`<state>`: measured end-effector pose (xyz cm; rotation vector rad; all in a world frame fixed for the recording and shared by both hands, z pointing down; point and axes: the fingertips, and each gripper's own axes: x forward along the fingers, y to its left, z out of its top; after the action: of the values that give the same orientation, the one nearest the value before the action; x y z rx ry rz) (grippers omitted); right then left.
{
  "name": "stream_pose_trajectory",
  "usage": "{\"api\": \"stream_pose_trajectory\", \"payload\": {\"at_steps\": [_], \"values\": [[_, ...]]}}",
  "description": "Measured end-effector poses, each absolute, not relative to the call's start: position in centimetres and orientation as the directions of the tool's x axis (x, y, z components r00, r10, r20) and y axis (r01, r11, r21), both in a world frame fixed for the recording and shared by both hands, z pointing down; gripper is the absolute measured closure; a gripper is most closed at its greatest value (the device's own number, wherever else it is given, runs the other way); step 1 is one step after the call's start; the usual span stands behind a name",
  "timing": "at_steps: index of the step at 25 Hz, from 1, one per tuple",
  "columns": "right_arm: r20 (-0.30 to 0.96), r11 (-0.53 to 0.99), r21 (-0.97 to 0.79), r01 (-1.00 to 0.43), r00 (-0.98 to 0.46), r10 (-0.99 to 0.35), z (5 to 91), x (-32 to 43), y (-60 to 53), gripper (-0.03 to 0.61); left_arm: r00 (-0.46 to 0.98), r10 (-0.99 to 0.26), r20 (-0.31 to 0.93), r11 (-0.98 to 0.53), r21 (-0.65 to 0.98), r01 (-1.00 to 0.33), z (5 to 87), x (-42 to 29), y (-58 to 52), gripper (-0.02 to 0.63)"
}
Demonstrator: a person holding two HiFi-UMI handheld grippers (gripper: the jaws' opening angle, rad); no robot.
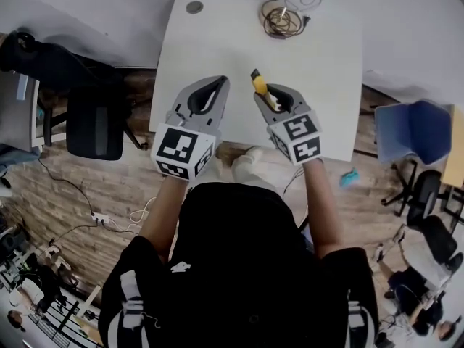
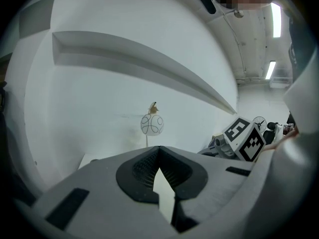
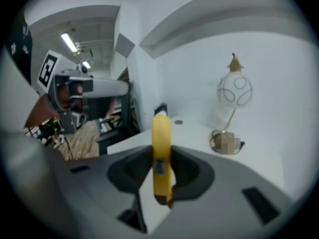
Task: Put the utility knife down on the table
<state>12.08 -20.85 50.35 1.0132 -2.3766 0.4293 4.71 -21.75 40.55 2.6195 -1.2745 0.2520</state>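
Utility knife [image 1: 259,85], yellow: clamped between the jaws of the right gripper [image 1: 272,94], held over the near edge of the white table [image 1: 217,35], its tip pointing toward the far side. Left gripper [image 1: 220,83]: jaws together on nothing, over the same near edge. Wire lamp [image 1: 283,17]: at the table's far end.

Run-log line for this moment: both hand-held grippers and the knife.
left hand-held gripper: shut, empty | right hand-held gripper: shut on yellow utility knife | knife: over white table, not set down
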Motion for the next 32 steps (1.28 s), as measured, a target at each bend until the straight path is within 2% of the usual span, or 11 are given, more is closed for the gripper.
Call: {"api": "stream_pose_trajectory", "payload": {"at_steps": [11, 20, 32], "values": [[0.699, 0.686, -0.146, -0.712, -0.566, -0.438, 57.5, 10.2, -20.0, 0.442, 0.603, -0.744, 0.287, -0.58, 0.169, -0.797, 43.2, 2.6, -22.1, 0.598], [0.833, 0.811, -0.114, -0.574, -0.5, -0.237, 63.2, 9.3, -17.7, 0.442, 0.606, -0.728, 0.321, -0.571, 0.205, -0.795, 45.2, 2.3, -22.0, 0.598], [0.932, 0.896, -0.038, -0.442, -0.339, -0.128, 67.5, 10.2, -16.9, 0.442, 0.608, -0.708, 0.359, -0.561, 0.237, -0.793, 46.9, 1.8, -21.8, 0.598]]}}
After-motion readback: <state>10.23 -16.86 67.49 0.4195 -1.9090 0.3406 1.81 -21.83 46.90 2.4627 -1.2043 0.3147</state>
